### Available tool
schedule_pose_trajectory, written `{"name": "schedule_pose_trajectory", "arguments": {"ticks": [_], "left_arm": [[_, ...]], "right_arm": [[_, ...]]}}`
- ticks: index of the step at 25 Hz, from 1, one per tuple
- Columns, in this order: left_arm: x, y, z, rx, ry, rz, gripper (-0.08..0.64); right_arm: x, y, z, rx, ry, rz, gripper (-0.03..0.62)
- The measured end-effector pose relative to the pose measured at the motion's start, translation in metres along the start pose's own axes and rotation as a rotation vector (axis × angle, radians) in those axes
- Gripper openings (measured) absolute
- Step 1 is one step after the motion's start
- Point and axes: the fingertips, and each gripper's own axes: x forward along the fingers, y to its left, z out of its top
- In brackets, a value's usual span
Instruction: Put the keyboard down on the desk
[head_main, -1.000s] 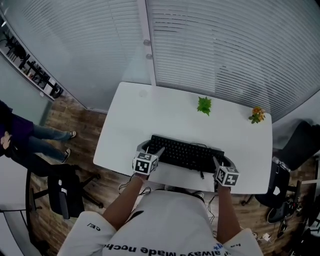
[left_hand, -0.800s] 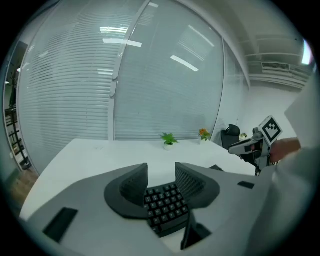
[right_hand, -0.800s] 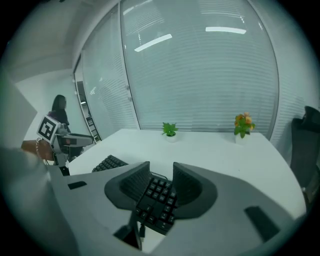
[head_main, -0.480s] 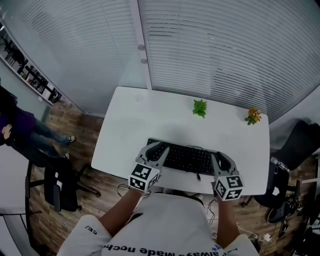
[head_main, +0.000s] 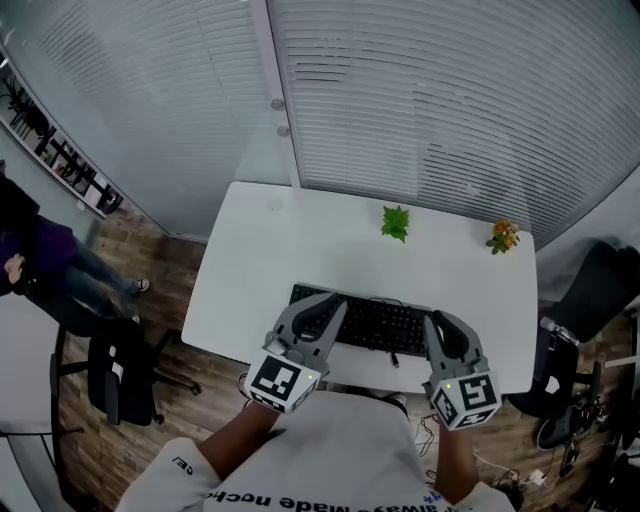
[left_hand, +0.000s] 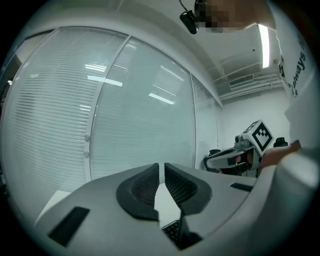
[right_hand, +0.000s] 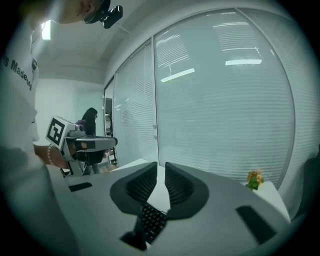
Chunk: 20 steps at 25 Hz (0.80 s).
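From the head view, the long black plastic keyboard (head_main: 372, 322) lay flat on the white rectangular desk (head_main: 290, 225). It ran parallel to the front edge and close to it, with its thin cable running off over that edge.

The left gripper (head_main: 322, 308) hovered over the keyboard's left end and the right gripper (head_main: 442, 326) over its right end. I judged both to be clear above it rather than touching, though that view alone left the height uncertain.

The gripper views settled the tongs. The left gripper (left_hand: 161, 170) had its ribbed pads drawn almost together, with only a sliver between them and nothing in it. The right gripper (right_hand: 161, 170) was the same. Each view showed just a patch of the keys far below, (left_hand: 172, 231) and (right_hand: 152, 220), so I read the keyboard as already set down.

I expected it to handle as a stiff, fairly light bar, but its smooth casing could slip. The keys would give under pressure, so the short ends were the places to take hold, one gripper at each, keeping it level.

Only the head view showed the small green plant (head_main: 396, 222) at the back edge. The little orange flower (head_main: 503, 236) near the back right corner also turned up in the right gripper view (right_hand: 255, 178).
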Motion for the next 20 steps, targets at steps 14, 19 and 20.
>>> {"name": "schedule_pose_trajectory", "arguments": {"ticks": [14, 19, 20], "left_arm": [[-0.010, -0.007, 0.049, 0.040, -0.104, -0.009, 0.035], [-0.010, -0.001, 0.047, 0.034, -0.104, -0.004, 0.035], [-0.009, -0.001, 0.046, 0.034, -0.103, -0.004, 0.035]], "right_arm": [[-0.009, 0.020, 0.046, -0.045, -0.072, 0.012, 0.023], [-0.005, 0.022, 0.051, -0.051, -0.074, 0.010, 0.023], [-0.004, 0.022, 0.052, -0.051, -0.072, 0.010, 0.023]]}}
